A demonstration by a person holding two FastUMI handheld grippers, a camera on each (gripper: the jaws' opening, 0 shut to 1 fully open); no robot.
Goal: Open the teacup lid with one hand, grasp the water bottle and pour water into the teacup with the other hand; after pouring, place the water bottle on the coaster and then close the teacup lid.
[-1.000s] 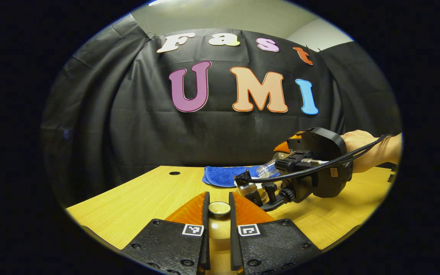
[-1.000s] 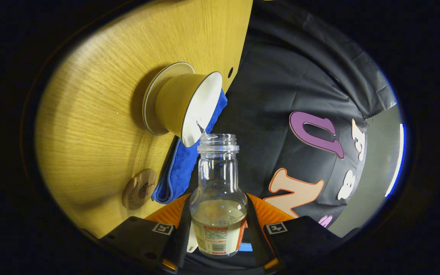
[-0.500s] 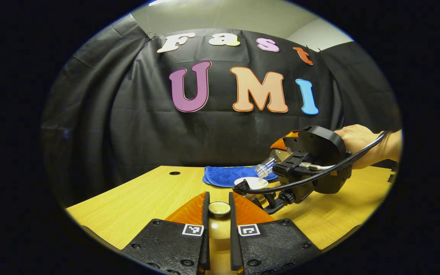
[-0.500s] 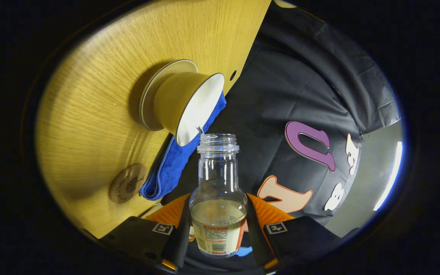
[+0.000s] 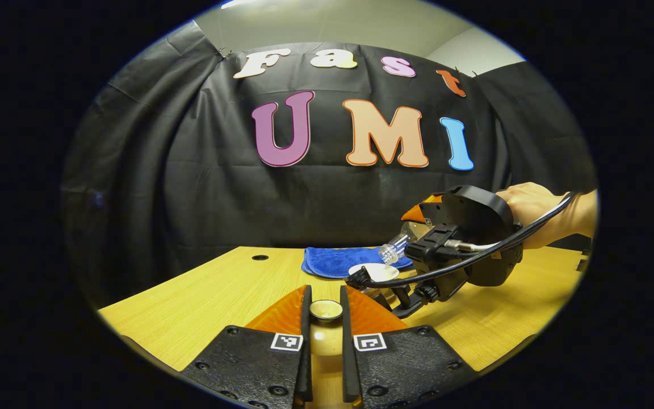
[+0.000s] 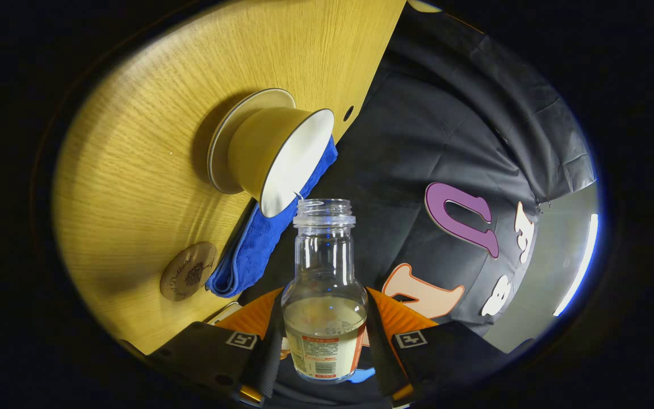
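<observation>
The bottle's label is too small for me to read, and so is the engraving on the round coaster (image 6: 188,278). My right claw (image 6: 325,335) is clamped on the water bottle (image 6: 324,284), fingers pressing its labelled lower body. Its long axis runs straight ahead of the claw, the open mouth just at the teacup (image 6: 273,159) rim. The cup sits on its saucer (image 6: 230,136) beside the blue cloth (image 6: 259,250), toward the desk's (image 6: 151,142) back edge. My left claw (image 5: 326,318) is closed on the teacup lid (image 5: 326,309), held above the desk.
</observation>
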